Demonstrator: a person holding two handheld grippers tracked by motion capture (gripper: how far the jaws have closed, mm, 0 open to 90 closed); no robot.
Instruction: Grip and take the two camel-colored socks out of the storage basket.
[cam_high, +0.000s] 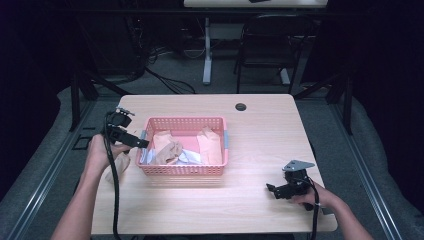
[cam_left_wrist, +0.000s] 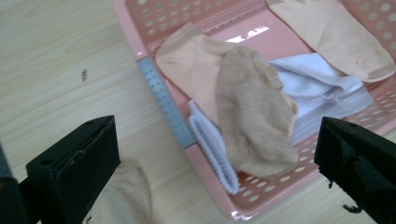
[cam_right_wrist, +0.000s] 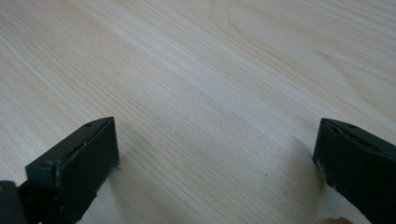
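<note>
Left gripper (cam_high: 131, 141) with fingers spread wide, poised just beside the left rim of a pink perforated plastic basket (cam_left_wrist: 164, 100) holding socks on the pale wooden counter (cam_high: 260, 140), tan fuzzy sock (cam_left_wrist: 254, 116) directly ahead; right gripper (cam_high: 280, 190) well apart, fingers likewise spread.

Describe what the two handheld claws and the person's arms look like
Both are black two-jaw tools with blocky, flat-faced jaws. The right claw carries a grey three-cornered plate on top; a black cable trails from the left claw, and another from the right. The forearms are bare, no sleeves visible.
</note>
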